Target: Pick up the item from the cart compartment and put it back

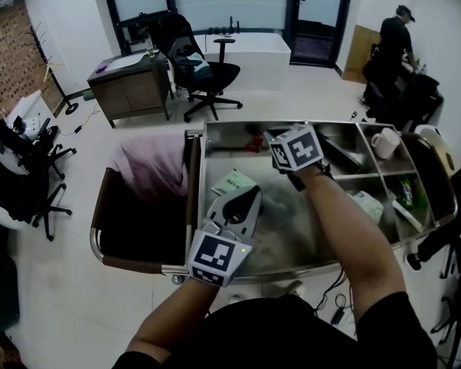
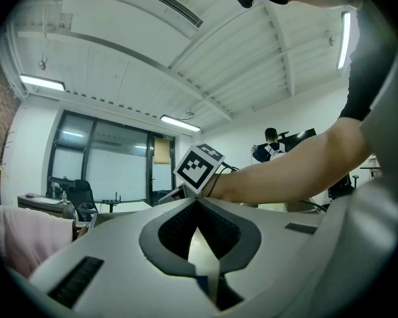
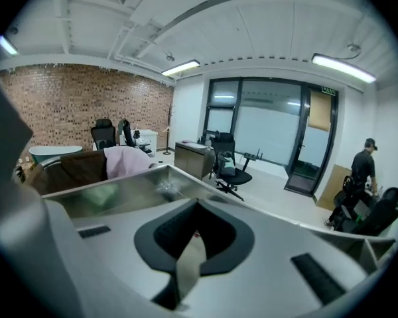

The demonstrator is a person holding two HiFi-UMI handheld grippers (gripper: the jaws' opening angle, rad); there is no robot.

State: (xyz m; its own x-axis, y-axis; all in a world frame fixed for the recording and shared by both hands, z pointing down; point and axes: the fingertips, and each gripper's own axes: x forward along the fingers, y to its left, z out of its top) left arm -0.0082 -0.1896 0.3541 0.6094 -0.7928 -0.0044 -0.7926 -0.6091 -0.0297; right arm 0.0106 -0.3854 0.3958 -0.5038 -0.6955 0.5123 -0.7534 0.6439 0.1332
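The right arm is stretched forward over the steel cart (image 1: pixel 223 141), its bare forearm crossing the large compartment. The right tongs (image 3: pixel 198 204) hang low inside it and point at the far wall. They are pressed together with nothing between them.

The left arm is bent and kept close to the body. The left tongs (image 2: pixel 198 201) sit over the near side of the same compartment, tipped upward, also pressed together and empty.

A green-and-white packet (image 1: pixel 234 183) lies on the compartment floor just beyond the left tongs and to the left of the right tongs. A white mug (image 1: pixel 385 142) stands in a small compartment to the right of the right tongs. Which of these the task means, I cannot tell.
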